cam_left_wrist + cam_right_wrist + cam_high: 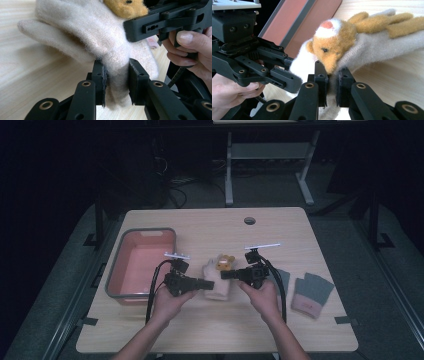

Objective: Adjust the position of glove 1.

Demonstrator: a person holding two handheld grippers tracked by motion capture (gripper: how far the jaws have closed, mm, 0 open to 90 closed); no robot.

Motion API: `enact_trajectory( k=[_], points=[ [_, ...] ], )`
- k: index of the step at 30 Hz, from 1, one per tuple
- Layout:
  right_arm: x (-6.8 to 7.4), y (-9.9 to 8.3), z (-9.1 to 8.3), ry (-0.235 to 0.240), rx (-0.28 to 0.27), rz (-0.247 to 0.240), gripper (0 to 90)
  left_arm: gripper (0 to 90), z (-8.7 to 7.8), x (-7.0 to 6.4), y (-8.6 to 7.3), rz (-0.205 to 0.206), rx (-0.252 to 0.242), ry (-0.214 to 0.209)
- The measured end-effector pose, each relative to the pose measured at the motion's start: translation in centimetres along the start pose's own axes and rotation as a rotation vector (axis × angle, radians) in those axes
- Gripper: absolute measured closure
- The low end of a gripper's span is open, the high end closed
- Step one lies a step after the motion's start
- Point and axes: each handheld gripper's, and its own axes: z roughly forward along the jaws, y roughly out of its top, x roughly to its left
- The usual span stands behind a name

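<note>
Two grippers meet at the middle of the table, each clamped on the same cream glove (pixel 218 280). Left gripper (pixel 204 283): jaws drawn in narrow, pinching a fold of the glove's knit near one edge; in the left gripper view the fabric (pixel 100 40) bulges up and away from between the jaw pads (pixel 136 80). Right gripper (pixel 226 274): jaws likewise nearly closed on a fold of the same glove, just below the orange-brown bear figure (pixel 334 47) sewn to its back; in the right gripper view the bear's muzzle rests directly above the pinch point (pixel 331 82). The two grippers face each other from opposite sides of the glove, tips close together; each appears in the other's camera, held by a hand (pixel 192 52).

Glove position: lying on the wooden table (pixel 210 225), centre front, partly lifted at the gripped folds, fingers pointing away from the person in the high view.

Surroundings: a pink bin with a grey rim (pixel 141 262) stands just left of the left gripper, near the glove but apart from it. A pair of grey gloves with pink cuffs (pixel 311 294) lies to the right of the right hand (pixel 262 296), one of them partly hidden behind that gripper's cable.
</note>
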Motion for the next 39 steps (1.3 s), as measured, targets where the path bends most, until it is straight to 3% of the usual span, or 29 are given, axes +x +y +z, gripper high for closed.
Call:
enact_trajectory(
  k=[20, 39],
  points=[
    [2.8, 3.8, 0.3, 0.015, 0.000, -0.053, 81.7, 70.3, -3.6, 0.1, 2.2, 0.014, -0.053, 0.005],
    [4.0, 6.3, 0.2, 0.043, -0.019, -0.073, 81.7, 70.3, -5.9, 0.0, 4.3, 0.040, -0.076, 0.010]
  ],
)
